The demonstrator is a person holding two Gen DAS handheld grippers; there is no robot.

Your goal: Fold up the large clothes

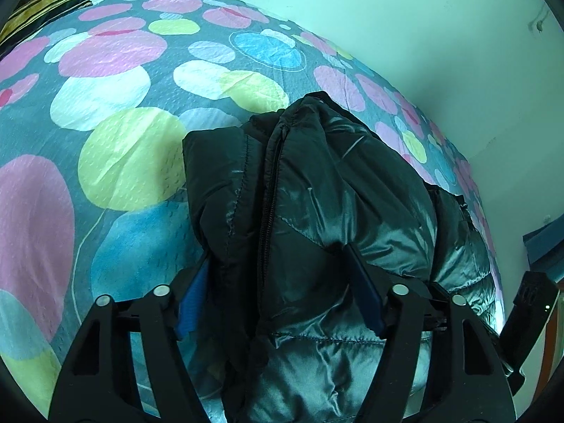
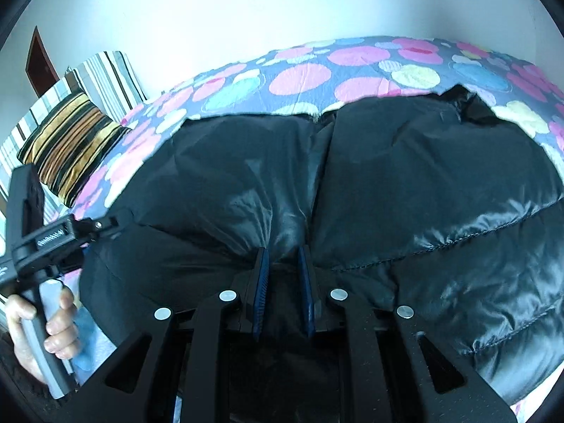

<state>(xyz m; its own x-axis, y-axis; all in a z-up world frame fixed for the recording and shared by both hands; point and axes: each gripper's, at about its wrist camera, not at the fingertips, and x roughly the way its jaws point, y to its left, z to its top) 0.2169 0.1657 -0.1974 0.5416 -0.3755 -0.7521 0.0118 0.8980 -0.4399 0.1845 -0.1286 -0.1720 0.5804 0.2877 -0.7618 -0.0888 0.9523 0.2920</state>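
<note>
Room: bedspread (image 1: 116, 70) bare left and far of jacket (image 1: 317, 183).
Left gripper (image 1: 278, 282): angled down, clamped on jacket fold.
Right gripper (image 2: 283, 278): angled down, pinching jacket fabric.

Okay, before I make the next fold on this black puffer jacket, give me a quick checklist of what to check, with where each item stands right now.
1. Right gripper clamped on the jacket: ok, its pads pinch a bunch of fabric.
2. Left gripper gripping: cannot tell; a thick fold with the zipper sits between its fingers, but firm pad contact is not clear.
3. Jacket lying on the bedspread: ok.
4. Bare bedspread beyond the jacket to fold onto: ok, in the left wrist view.
5. Striped cushion apart from the jacket: ok.
6. Jacket smooth and flat: not ok, it is bunched and puffy.
</note>
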